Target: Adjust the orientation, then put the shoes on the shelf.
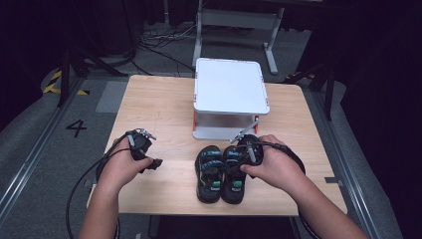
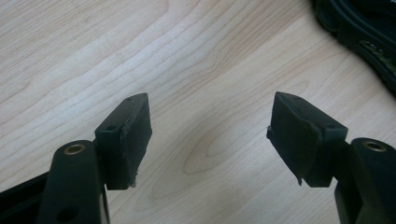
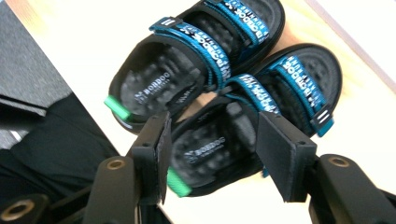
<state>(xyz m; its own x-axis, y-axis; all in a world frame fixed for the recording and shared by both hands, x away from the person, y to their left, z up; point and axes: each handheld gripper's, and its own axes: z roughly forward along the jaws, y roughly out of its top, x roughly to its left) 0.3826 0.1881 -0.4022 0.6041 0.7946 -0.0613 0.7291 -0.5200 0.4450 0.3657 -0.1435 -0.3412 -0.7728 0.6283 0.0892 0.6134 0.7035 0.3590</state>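
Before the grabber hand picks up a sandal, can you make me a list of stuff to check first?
1. Right gripper open wide enough: ok, its jaws stand apart.
2. Right gripper lined up on a sandal: ok, the jaws straddle the heel end of the nearer sandal.
3. Jaws already touching that sandal: cannot tell.
4. Other sandal out of the way: not ok, it lies right beside the first, possibly touching.
5. Left gripper free: ok, open over bare table, holding nothing.
6. White shelf behind the sandals clear on top: ok, nothing on it.
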